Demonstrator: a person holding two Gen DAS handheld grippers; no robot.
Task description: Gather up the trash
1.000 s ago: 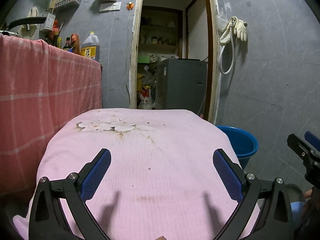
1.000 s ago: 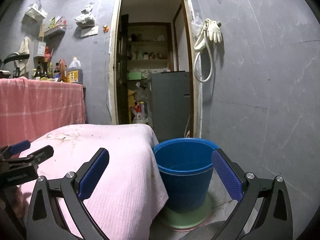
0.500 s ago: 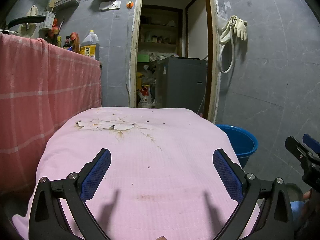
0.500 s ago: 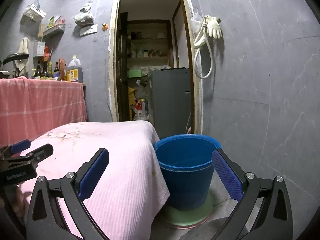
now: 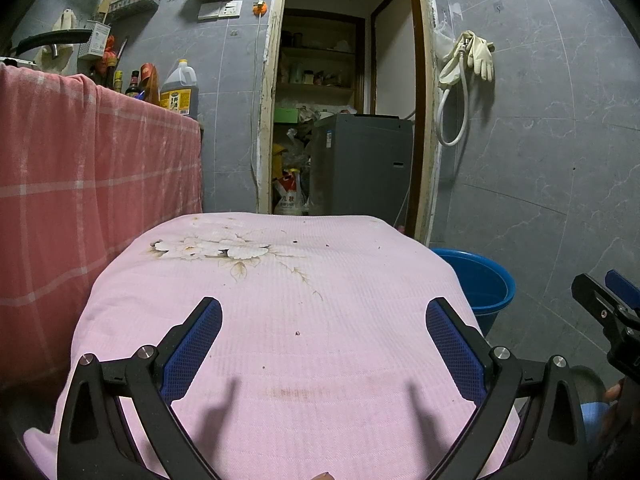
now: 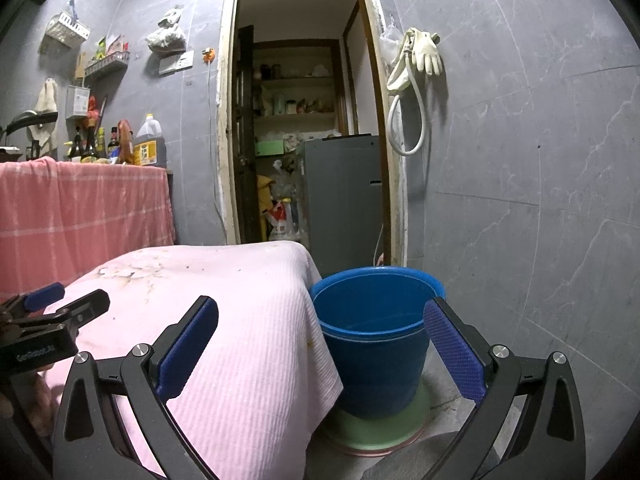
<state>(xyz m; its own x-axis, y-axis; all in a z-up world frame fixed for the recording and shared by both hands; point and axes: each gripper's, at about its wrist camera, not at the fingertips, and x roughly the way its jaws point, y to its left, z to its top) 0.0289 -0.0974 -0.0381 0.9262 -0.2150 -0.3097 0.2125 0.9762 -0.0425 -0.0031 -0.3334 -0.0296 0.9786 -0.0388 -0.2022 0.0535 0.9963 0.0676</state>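
The pink cloth (image 5: 280, 320) covers a raised surface directly ahead of the left gripper (image 5: 322, 328), whose jaws stand wide apart above it. A red checked cloth (image 5: 80, 184) drapes a taller counter on the left, blocking that side. The blue bucket (image 6: 372, 336) stands on the floor just beside the cloth's right edge, mouth open upward, between the fingers of the right gripper (image 6: 320, 332). A grey tiled wall (image 6: 520, 200) closes the right side
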